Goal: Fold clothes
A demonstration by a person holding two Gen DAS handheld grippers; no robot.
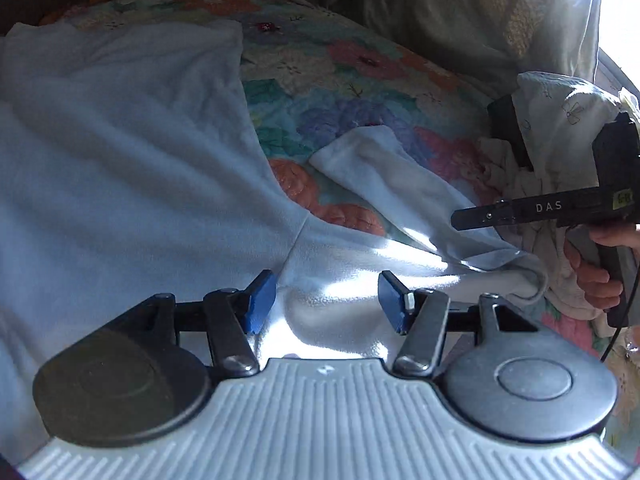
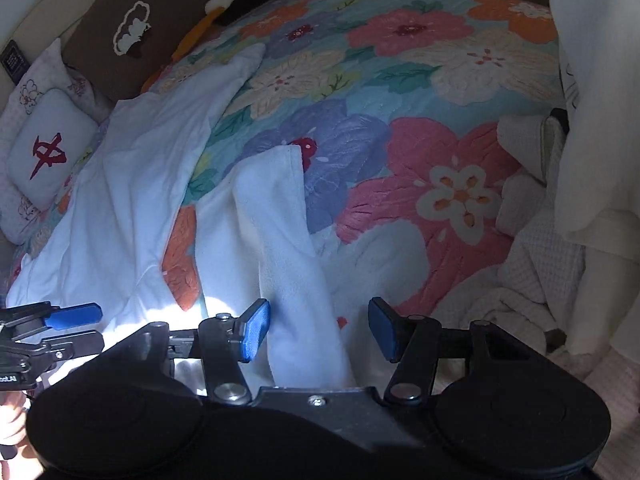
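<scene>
**Operator:** Report the garment's position.

**Inspector:** A pale blue long-sleeved top [image 1: 132,152] is lying spread on the floral quilt [image 2: 420,92]. Its body is running off to the left, and one sleeve [image 2: 280,220] is lying across the quilt toward the middle, cuff end pointing away from the grippers.

**Operator:** Report the jaw state, both units.

**Inspector:** The left gripper [image 1: 326,300] is hovering over sunlit fabric near the armpit seam. Its jaws are standing apart, and the blue pads [image 1: 260,300] are pressing on nothing. The right gripper [image 2: 318,328] is straddling the near end of the sleeve; the cloth is passing between its jaws, but both pads are sitting clear of it (a visible gap on each side). Neither unit is holding anything.

**Operator:** Progress assessment?

**Inspector:** The work is looking early. No completed fold is showing: the body is lying flat but rumpled, with creases running across it, and the sleeve is extending outward rather than resting across the torso. The far sleeve and the hem are not showing clearly enough to judge.

**Operator:** Remaining steps?

**Inspector:** Probably most of them: bringing the sleeves in over the body, then folding the body. A heap of whitish textiles [image 2: 532,264] is sitting at the right edge of the bed (whether it is waiting for folding cannot be told).

**Operator:** Hazards?

**Inspector:** Strong sunlight is washing out the fabric nearest the left jaws, so edges there are reading poorly.
</scene>
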